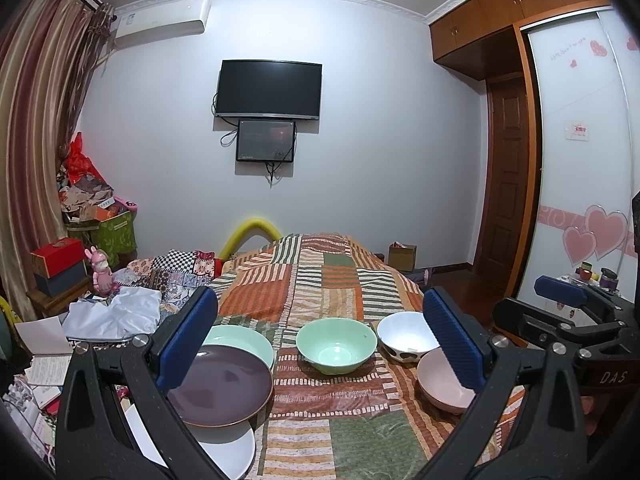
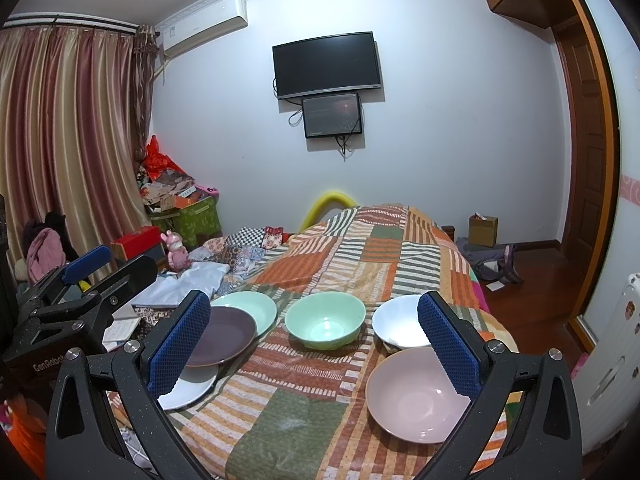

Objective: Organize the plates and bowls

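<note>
On the patchwork bedspread [image 1: 320,280] lie three overlapping plates at the left: a green plate [image 1: 244,342], a dark purple plate [image 1: 224,388] on top, and a white plate [image 1: 228,452] nearest. A green bowl [image 1: 336,344] sits in the middle, a white spotted bowl [image 1: 404,336] and a pink bowl [image 1: 440,384] at the right. The same set shows in the right wrist view: green plate [image 2: 250,306], purple plate [image 2: 224,336], white plate [image 2: 192,388], green bowl [image 2: 325,324], white bowl [image 2: 400,322], pink bowl [image 2: 412,394]. My left gripper [image 1: 320,336] and right gripper [image 2: 314,340] are open and empty above the bed.
A pile of cloth, papers and boxes [image 1: 100,308] lies left of the bed. A pink rabbit toy [image 1: 102,270] stands there. A wardrobe with heart stickers [image 1: 580,160] and a wooden door [image 1: 508,184] are to the right. A TV [image 1: 268,90] hangs on the far wall.
</note>
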Demonstrator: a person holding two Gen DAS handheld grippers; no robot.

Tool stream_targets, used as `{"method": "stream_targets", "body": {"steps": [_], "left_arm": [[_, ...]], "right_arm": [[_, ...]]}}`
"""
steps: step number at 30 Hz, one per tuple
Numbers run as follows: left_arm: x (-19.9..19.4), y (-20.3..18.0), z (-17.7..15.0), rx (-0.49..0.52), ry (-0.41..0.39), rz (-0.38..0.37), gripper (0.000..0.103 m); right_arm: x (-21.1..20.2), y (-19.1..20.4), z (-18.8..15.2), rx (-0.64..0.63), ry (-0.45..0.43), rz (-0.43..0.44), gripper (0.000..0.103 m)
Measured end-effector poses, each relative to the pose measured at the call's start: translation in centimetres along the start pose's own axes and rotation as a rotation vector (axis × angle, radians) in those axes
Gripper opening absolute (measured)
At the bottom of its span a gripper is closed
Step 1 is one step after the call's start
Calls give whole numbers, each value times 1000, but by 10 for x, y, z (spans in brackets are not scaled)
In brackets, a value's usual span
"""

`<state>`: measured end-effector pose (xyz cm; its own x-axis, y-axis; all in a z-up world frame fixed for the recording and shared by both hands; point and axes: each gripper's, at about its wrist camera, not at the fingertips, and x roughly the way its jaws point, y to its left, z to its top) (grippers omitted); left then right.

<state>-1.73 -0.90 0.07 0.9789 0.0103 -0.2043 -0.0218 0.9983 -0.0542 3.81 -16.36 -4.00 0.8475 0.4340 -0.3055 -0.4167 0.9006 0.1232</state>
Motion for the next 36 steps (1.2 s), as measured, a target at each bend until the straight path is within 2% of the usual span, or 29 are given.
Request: {"method": "stream_targets", "body": {"steps": [12,23,28,36], "left_arm": [[15,17,-3,-1,49,9,103],[39,59,-23,-20,144,40,103],[56,87,-31,-45,209,76,88],[92,147,-47,-155,345,91,67]], "right_arm": [[23,5,-5,5,55,12,103],[70,26,-21,6,167,107,103],[96,39,-28,1,227,140,100],[129,52,-40,-15,309,169,84]]}}
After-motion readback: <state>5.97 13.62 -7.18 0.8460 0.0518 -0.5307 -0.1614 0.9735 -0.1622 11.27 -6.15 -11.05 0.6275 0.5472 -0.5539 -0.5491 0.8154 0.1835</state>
